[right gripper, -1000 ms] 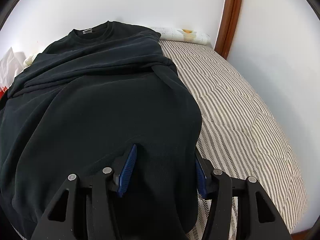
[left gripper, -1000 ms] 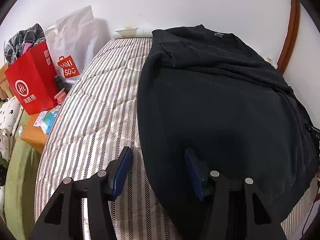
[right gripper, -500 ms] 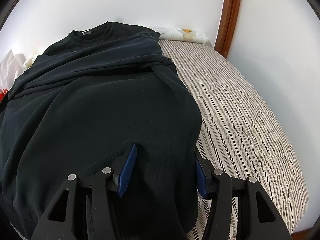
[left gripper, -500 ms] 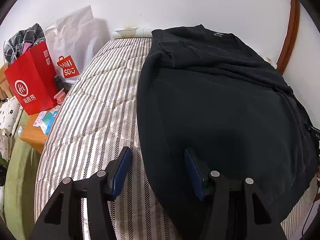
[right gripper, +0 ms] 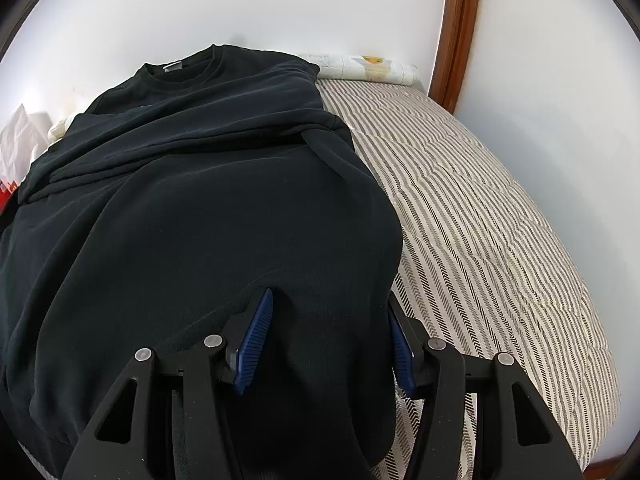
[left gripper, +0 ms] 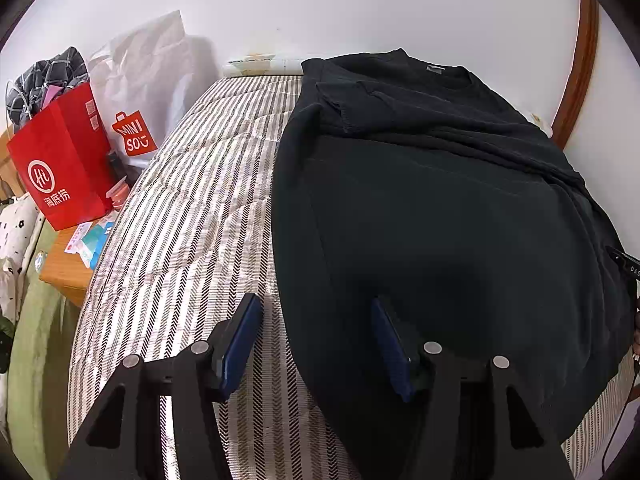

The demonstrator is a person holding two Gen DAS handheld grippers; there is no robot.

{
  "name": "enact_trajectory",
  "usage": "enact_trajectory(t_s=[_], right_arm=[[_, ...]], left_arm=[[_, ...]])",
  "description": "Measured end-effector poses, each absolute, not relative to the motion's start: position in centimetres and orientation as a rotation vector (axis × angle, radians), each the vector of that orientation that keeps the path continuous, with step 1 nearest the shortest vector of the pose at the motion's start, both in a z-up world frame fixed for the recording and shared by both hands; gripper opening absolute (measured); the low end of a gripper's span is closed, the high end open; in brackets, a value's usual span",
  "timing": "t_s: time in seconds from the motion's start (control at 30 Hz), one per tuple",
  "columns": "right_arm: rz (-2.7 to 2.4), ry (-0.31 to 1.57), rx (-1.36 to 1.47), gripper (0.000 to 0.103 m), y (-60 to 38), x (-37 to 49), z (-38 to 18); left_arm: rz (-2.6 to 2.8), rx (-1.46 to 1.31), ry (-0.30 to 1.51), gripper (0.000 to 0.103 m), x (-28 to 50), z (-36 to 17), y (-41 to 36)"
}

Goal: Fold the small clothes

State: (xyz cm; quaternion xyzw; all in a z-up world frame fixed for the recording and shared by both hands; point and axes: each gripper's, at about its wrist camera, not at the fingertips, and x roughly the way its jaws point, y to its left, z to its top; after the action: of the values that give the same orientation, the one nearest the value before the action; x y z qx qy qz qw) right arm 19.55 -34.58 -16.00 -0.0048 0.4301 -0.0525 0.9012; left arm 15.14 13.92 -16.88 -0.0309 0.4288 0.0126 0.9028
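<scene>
A black sweatshirt (left gripper: 440, 208) lies flat on the striped bed (left gripper: 192, 232), collar toward the far wall, both sleeves folded in across the chest. My left gripper (left gripper: 316, 320) is open over the shirt's near left hem edge, one finger over the bedding, the other over the cloth. In the right wrist view the same sweatshirt (right gripper: 200, 208) fills the left, and my right gripper (right gripper: 330, 316) is open over its near right hem corner. Neither holds anything.
A red paper bag (left gripper: 60, 160) and a white Miniso bag (left gripper: 136, 92) stand on a wooden side table (left gripper: 64, 272) left of the bed. A rolled pillow (right gripper: 372, 66) lies at the wall. A brown door frame (right gripper: 456, 32) rises at the right.
Both grippers have barely moved; the views shift very slightly. The sweatshirt lies as before.
</scene>
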Motion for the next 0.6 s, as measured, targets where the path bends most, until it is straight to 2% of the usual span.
enact_trajectory(t_s=[0.6], right_arm=[[-0.105,0.89,-0.002,0.054,-34.69,19.52,-16.07]], left_arm=[[0.026,-0.063,0.887,0.056,15.17,-16.9,13.85]])
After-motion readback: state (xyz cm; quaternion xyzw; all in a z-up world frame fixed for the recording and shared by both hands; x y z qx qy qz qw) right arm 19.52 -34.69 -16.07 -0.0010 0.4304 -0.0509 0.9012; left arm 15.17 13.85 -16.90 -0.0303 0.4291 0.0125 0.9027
